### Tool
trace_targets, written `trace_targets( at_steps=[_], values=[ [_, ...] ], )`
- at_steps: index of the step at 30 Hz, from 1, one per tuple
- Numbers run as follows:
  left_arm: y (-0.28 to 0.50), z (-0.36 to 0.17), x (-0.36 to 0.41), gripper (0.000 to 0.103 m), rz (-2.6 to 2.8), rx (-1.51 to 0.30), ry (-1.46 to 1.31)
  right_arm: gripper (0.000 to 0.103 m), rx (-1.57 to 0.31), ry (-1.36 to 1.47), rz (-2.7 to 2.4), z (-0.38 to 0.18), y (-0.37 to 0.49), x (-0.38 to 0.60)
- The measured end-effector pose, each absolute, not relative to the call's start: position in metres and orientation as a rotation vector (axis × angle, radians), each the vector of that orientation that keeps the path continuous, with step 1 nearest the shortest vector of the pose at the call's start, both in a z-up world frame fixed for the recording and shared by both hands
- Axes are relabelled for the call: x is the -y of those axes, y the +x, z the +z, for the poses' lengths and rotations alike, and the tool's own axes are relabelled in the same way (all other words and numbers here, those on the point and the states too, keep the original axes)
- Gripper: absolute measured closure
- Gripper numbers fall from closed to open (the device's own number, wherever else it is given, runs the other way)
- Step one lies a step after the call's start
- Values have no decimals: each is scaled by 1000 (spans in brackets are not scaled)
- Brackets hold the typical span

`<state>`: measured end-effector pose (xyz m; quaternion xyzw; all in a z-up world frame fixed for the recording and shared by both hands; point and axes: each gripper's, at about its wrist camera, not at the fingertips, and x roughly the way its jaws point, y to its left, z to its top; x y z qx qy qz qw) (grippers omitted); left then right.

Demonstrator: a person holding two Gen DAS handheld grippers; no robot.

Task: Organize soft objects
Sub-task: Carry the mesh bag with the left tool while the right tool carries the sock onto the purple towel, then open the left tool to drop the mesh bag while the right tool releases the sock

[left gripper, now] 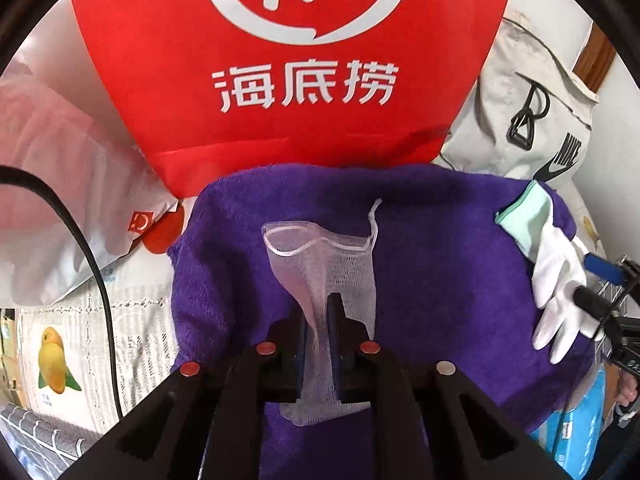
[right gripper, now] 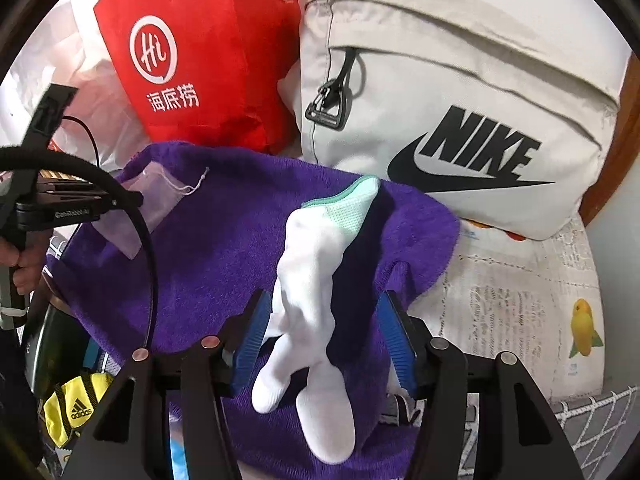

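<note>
Nearest the lens, the left hand-held gripper (left gripper: 319, 332) pinches the lower part of a white mesh pouch (left gripper: 328, 264) between its pads; the pouch's open mouth and drawstring lie flat on the purple towel (left gripper: 440, 248) toward 12 o'clock. The right hand-held gripper (right gripper: 320, 332) stands spread, its blue pads clear on either side of a white glove (right gripper: 308, 300) with a mint cuff, which lies on the same towel, cuff toward 1 o'clock. Behind the towel stand a red bag (left gripper: 280, 100) at 12 o'clock and a beige backpack (right gripper: 460, 100) at 1 o'clock.

Risks, as judged: the mesh is thin and slack — a lift may snag its weave on the terry pile or drag the towel along; the loose drawstring could catch. The glove's fingers lie under the right jaws, so a careless closing could nip the towel with them.

Unclear: whether the pouch holds anything; what carries the towel, since printed paper and clutter cover the surface; the items at the lower left of the right view, partly cut off — one is yellow.
</note>
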<state>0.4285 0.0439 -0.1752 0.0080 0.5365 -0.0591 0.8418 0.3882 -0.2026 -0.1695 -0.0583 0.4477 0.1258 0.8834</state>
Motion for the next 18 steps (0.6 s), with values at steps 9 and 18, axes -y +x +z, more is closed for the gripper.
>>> trace_targets(
  at_steps=[9,18],
  values=[
    [399,-152,-44,34,-72,-1116,77,43,-876,-128,229,-141,353,210],
    [346,-121,-50,30,-72,-1048,47,43,-867,-114,237,-132,326,188]
  ],
)
